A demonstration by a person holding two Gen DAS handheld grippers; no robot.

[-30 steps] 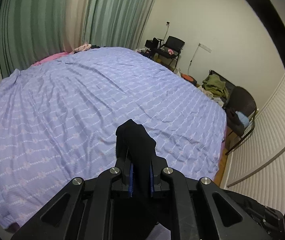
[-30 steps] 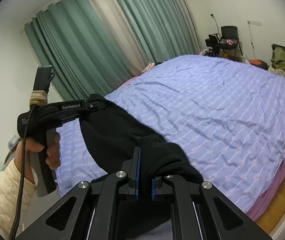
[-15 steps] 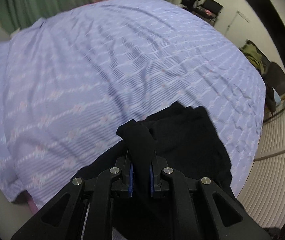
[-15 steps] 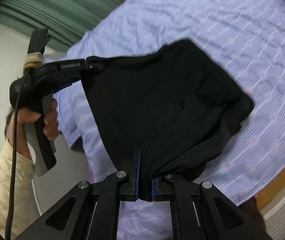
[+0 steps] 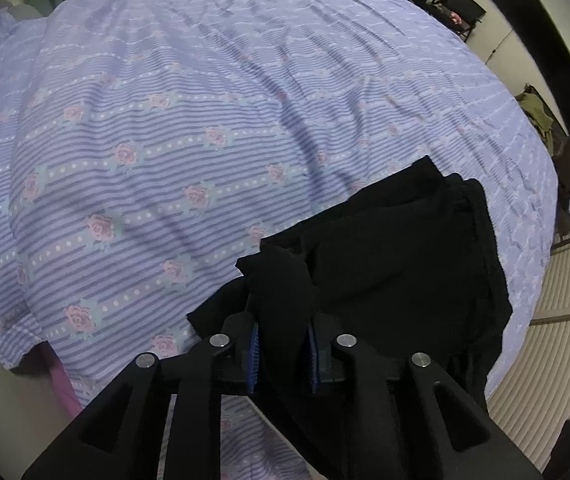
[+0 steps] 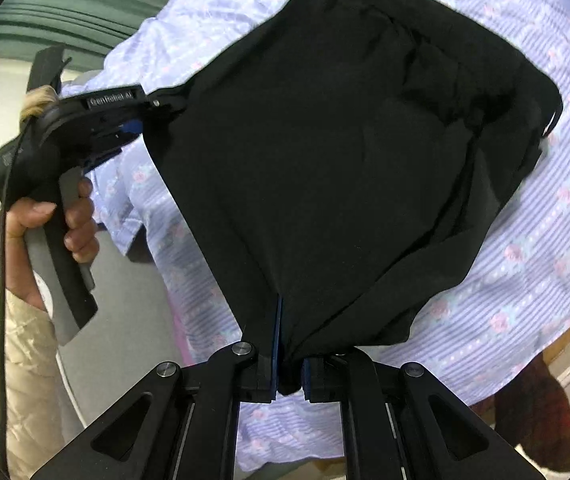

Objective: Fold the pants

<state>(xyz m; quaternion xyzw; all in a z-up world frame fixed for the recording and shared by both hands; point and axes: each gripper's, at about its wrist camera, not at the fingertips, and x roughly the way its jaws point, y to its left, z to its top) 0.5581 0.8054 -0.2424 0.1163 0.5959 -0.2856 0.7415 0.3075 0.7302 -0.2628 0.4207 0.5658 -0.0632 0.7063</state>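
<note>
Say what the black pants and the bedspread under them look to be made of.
Pants: soft matte black cloth, perhaps a knit; they drape limply and show no sheen. Bedspread: thin woven fabric, probably cotton or a blend, lilac with printed stripes and roses; it creases finely and looks matte.

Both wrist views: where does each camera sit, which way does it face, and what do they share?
Left wrist: on the left gripper, aimed steeply down at the bedspread; only its own fingers show, jaws just opening, cloth still between them.
Right wrist: on the right gripper, looking down and across; shows the left hand, a cream sleeve and the left gripper from the side.
Shared: the black pants, one corner in each gripper, and the bedspread.
</note>
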